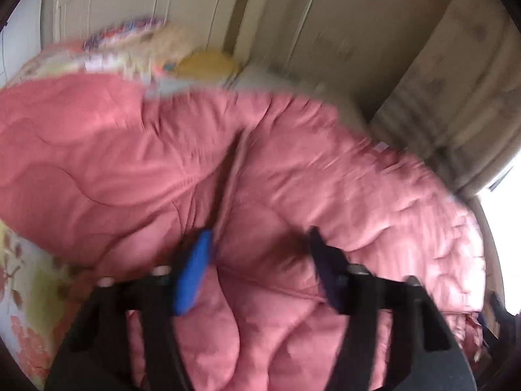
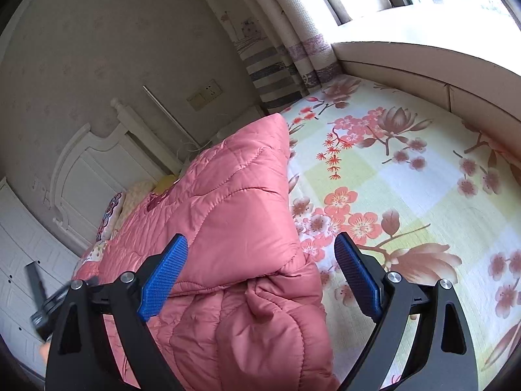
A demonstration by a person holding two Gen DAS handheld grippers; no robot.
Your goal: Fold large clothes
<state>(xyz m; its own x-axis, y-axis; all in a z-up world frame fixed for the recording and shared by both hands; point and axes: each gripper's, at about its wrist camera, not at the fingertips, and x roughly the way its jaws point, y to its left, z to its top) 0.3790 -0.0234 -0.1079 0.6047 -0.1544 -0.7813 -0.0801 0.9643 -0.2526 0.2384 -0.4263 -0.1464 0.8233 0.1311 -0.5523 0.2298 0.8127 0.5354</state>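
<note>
A large pink quilted padded coat (image 1: 293, 179) lies spread over the bed and fills the blurred left wrist view. My left gripper (image 1: 257, 244) is open just above it, holding nothing. In the right wrist view the coat (image 2: 234, 195) lies folded at the left, one corner raised toward the wall. My right gripper (image 2: 260, 254) is open over the coat's near edge, its left pad (image 2: 162, 280) above the fabric and its right pad (image 2: 356, 277) above the sheet.
The floral bedsheet (image 2: 407, 179) stretches to the right toward a window ledge (image 2: 423, 65) and curtain (image 2: 280, 65). A white headboard (image 2: 91, 169) and pillows (image 1: 136, 52) stand at the bed's head. White wardrobe doors (image 1: 293, 16) are behind.
</note>
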